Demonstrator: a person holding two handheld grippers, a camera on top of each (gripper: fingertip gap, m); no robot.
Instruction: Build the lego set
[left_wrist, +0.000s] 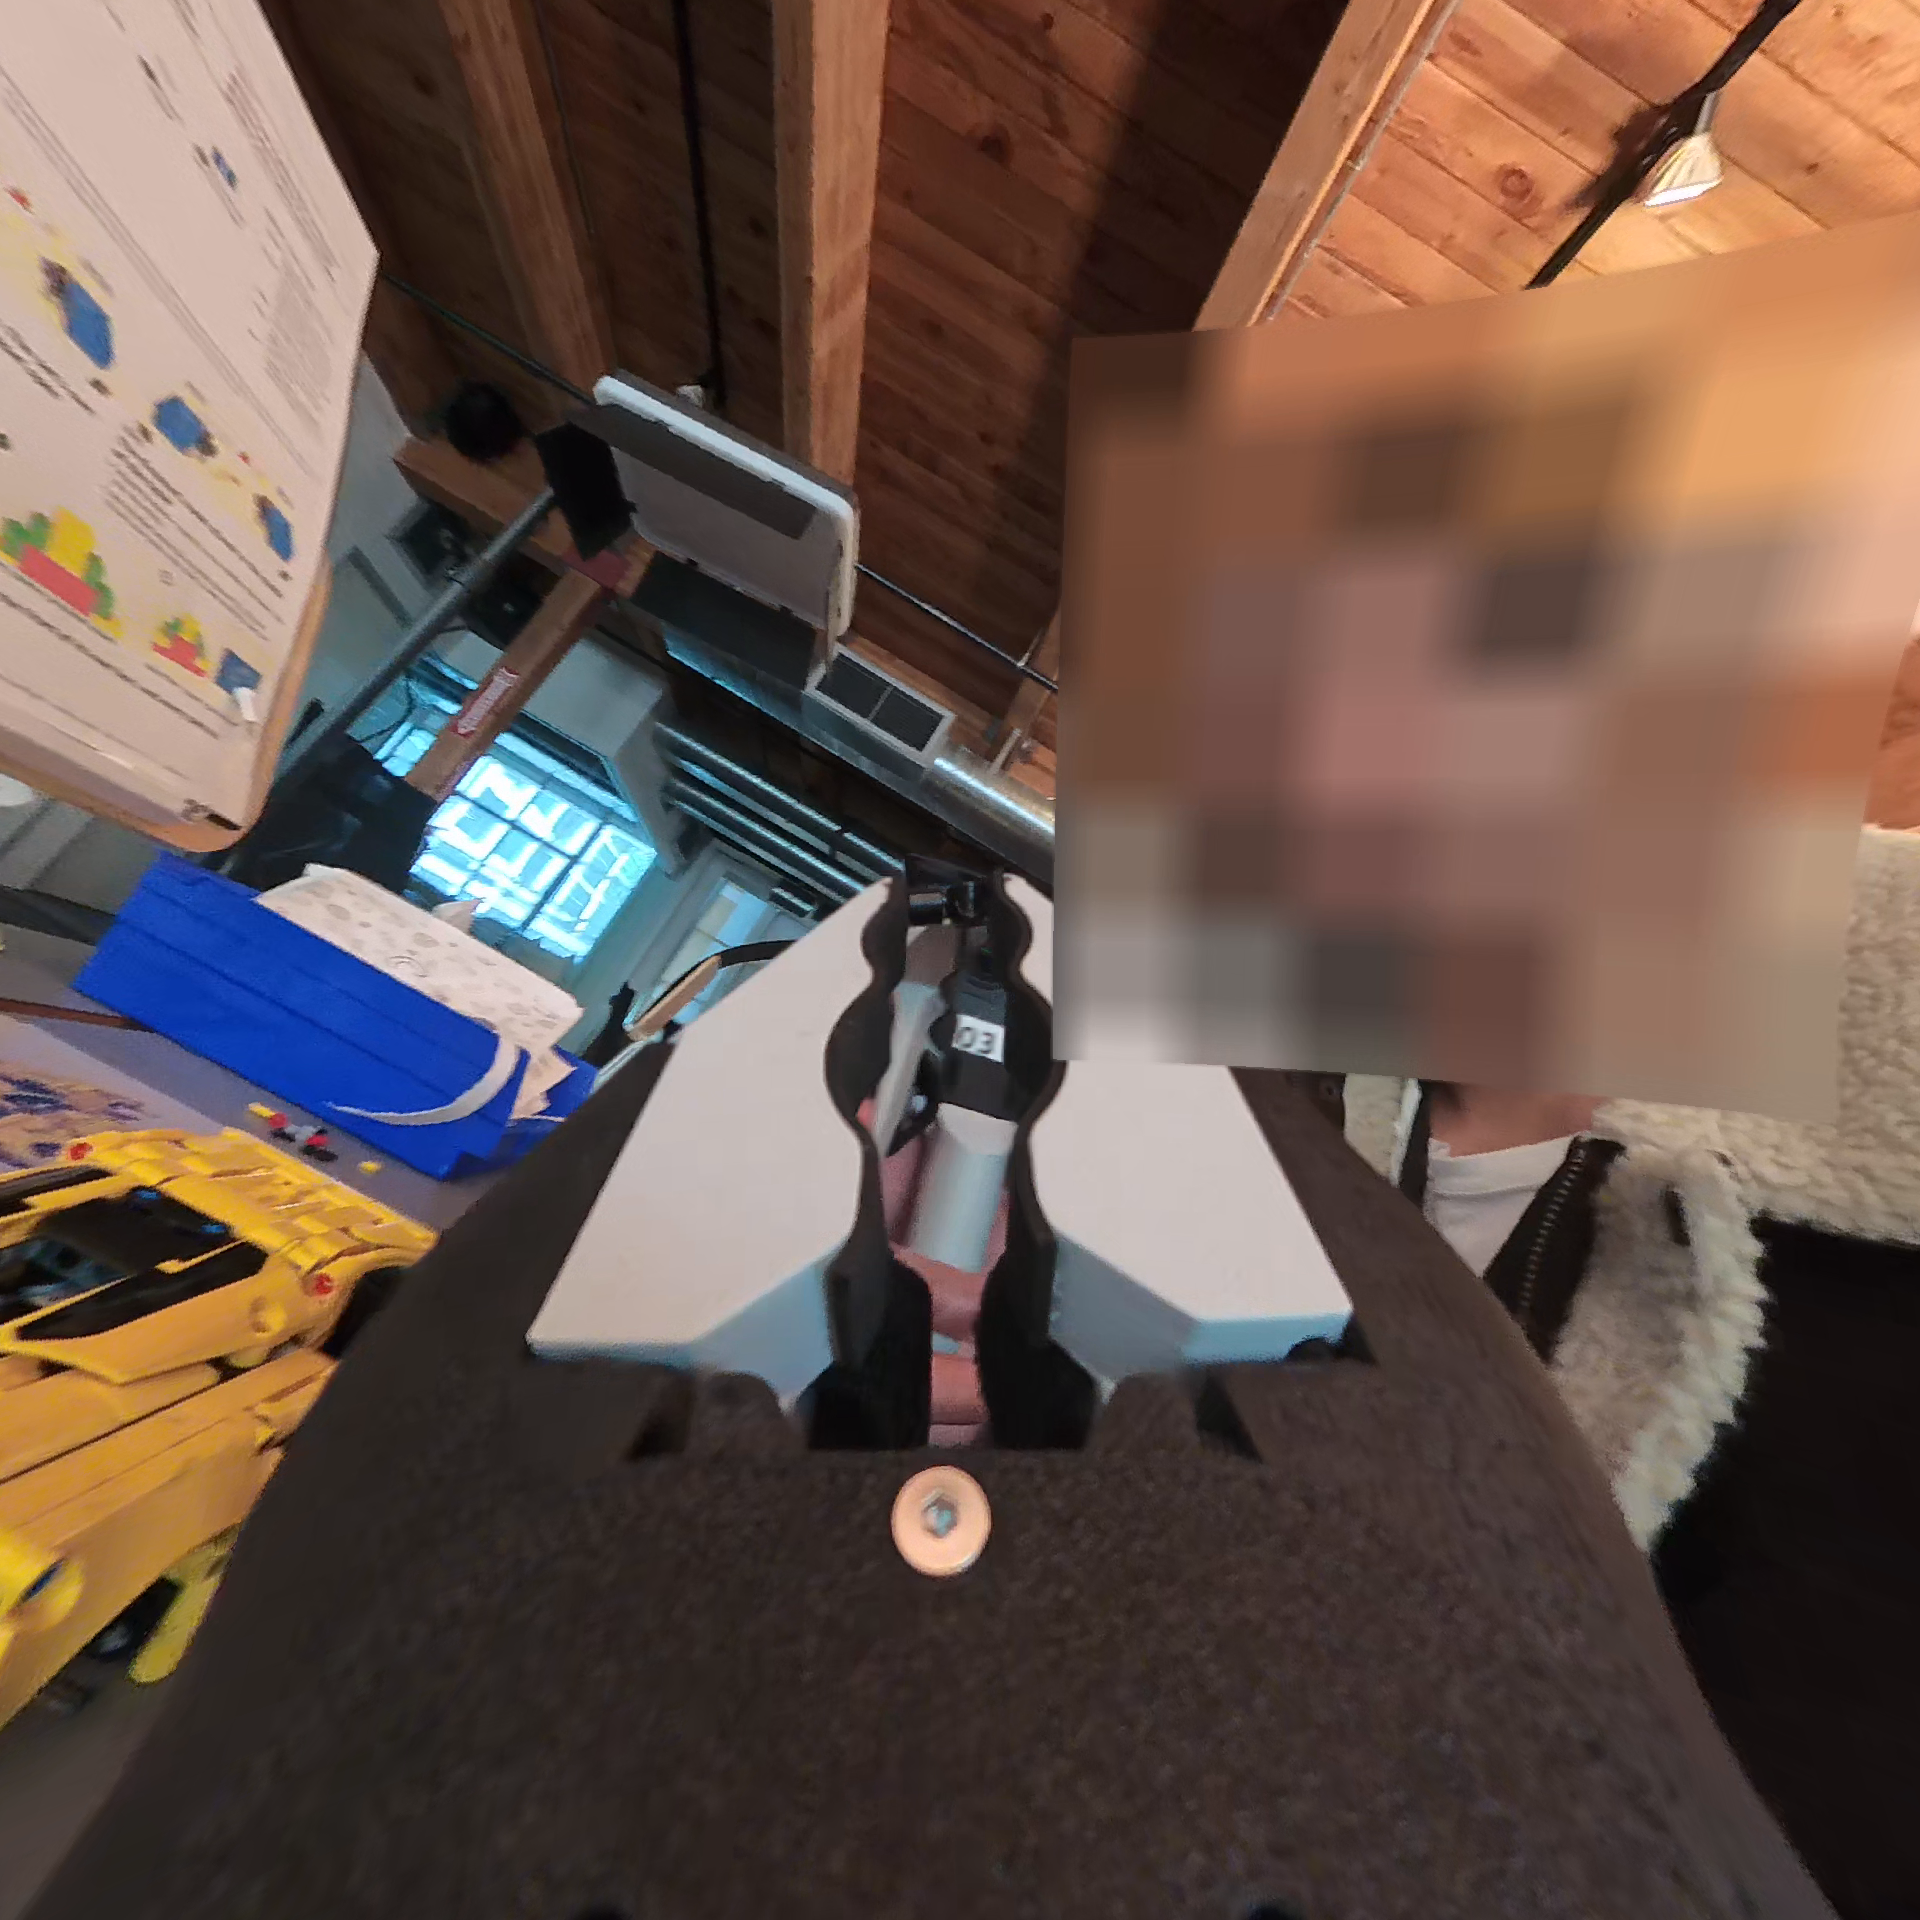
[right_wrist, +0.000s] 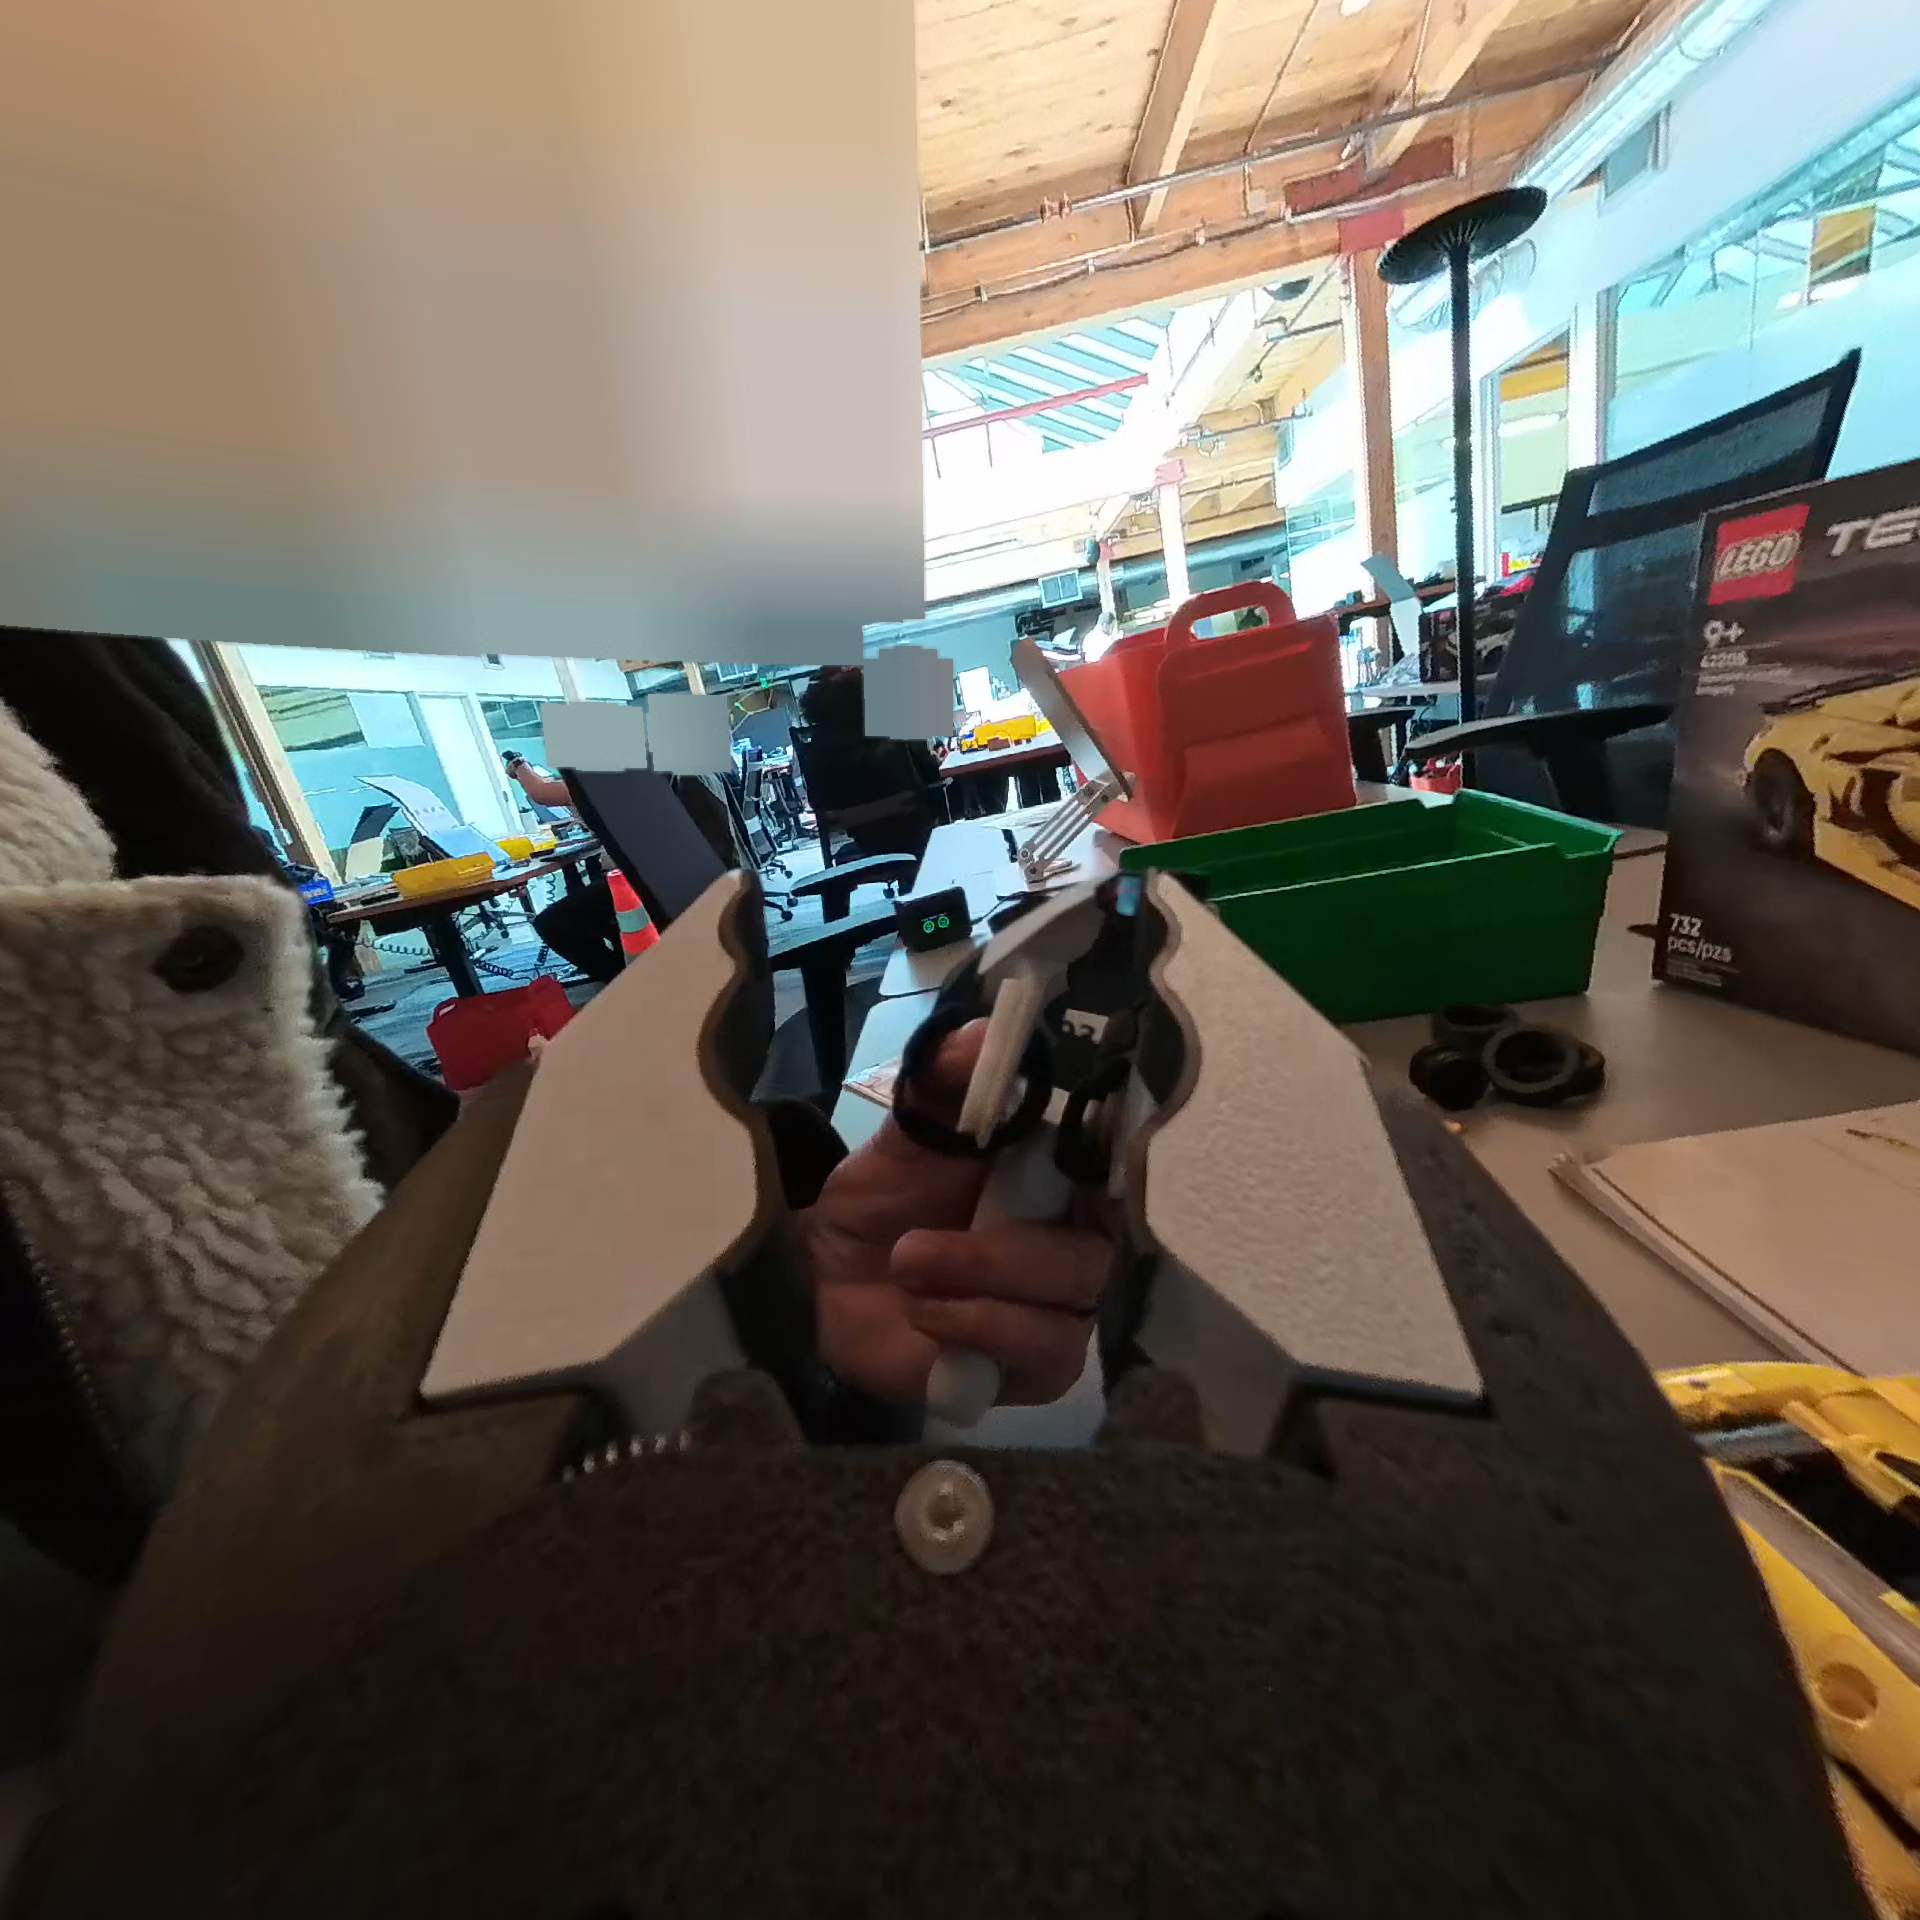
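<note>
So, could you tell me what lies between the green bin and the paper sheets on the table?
In the right wrist view, a cluster of black tyres lies between the green bin and the paper sheets.

A green bin (right_wrist: 1382, 914) sits on the grey table (right_wrist: 1683, 1101). Just behind it stands a red carry case (right_wrist: 1236, 717), with a black floor lamp (right_wrist: 1463, 416) and a mesh office chair (right_wrist: 1662, 582) farther back. Elsewhere on the table lies a blue bin (left_wrist: 281, 1018).
</note>
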